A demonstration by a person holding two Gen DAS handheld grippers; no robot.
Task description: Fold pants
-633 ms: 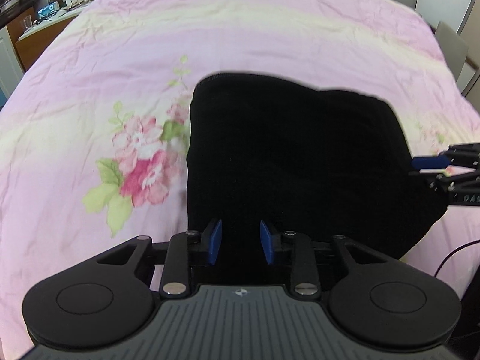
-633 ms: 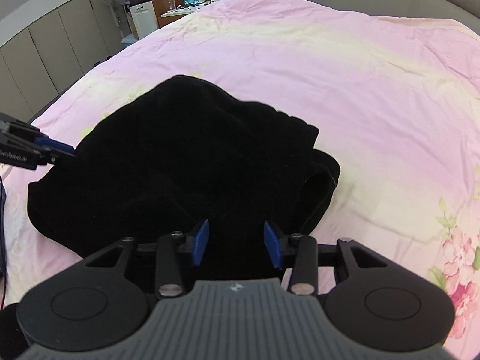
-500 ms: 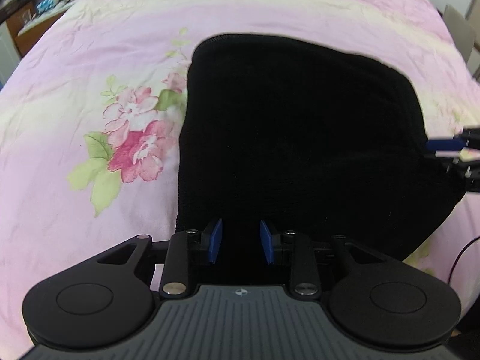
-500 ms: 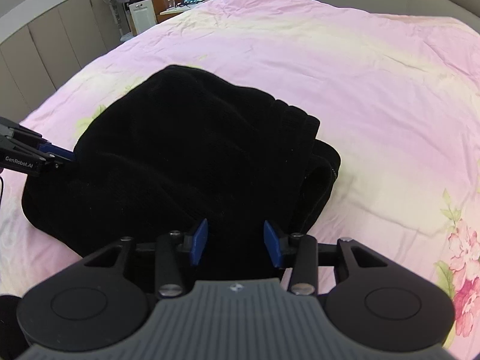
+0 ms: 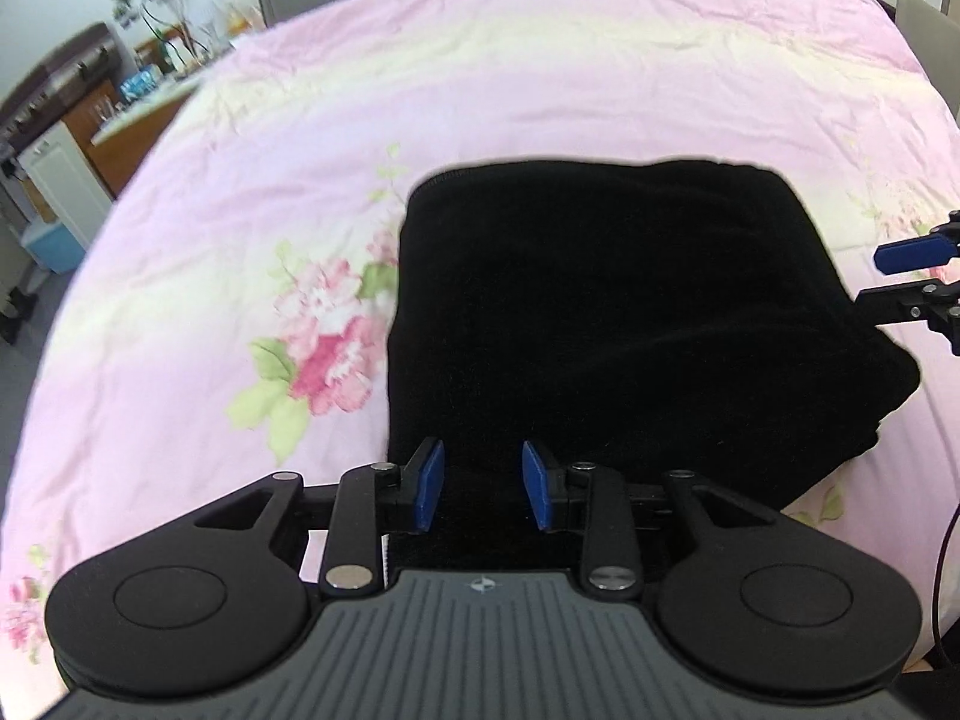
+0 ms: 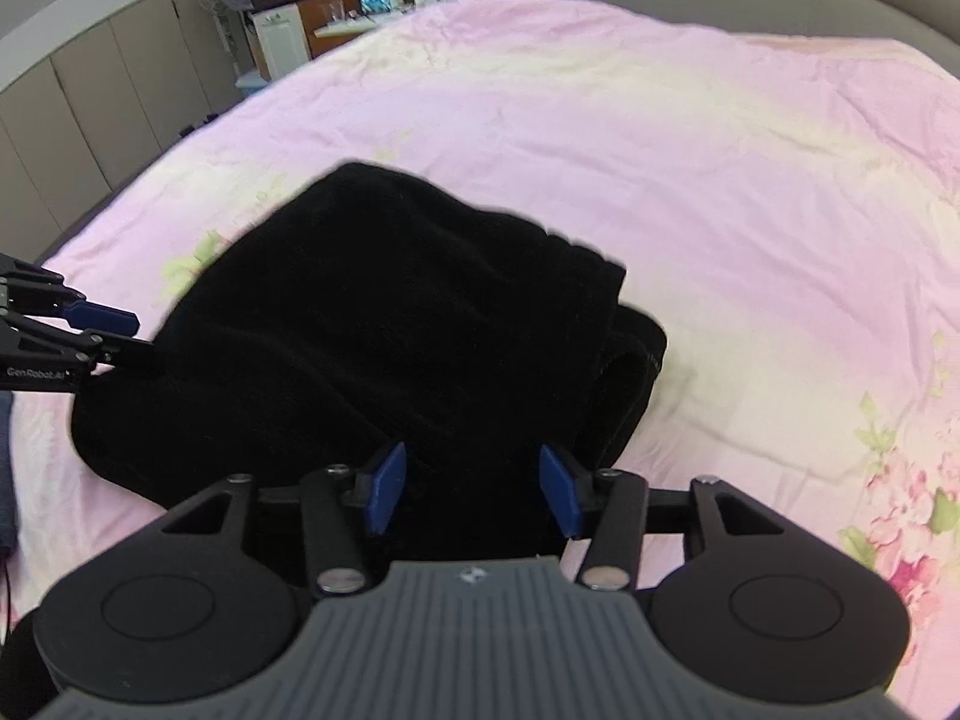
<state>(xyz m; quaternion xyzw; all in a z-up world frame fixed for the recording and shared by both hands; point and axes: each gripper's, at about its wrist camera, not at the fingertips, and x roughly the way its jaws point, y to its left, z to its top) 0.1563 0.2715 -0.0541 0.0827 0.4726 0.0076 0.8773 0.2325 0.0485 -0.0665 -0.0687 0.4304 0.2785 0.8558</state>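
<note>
The pants lie as a folded black bundle on the pink bedspread, right in front of our 2 grippers. Our left gripper has jaws apart, empty, having just opened slightly; our right gripper has just opened wider over the near edge, gripping nothing. We judge the fold nearly finished; we should square the loose right-hand layers.
</note>
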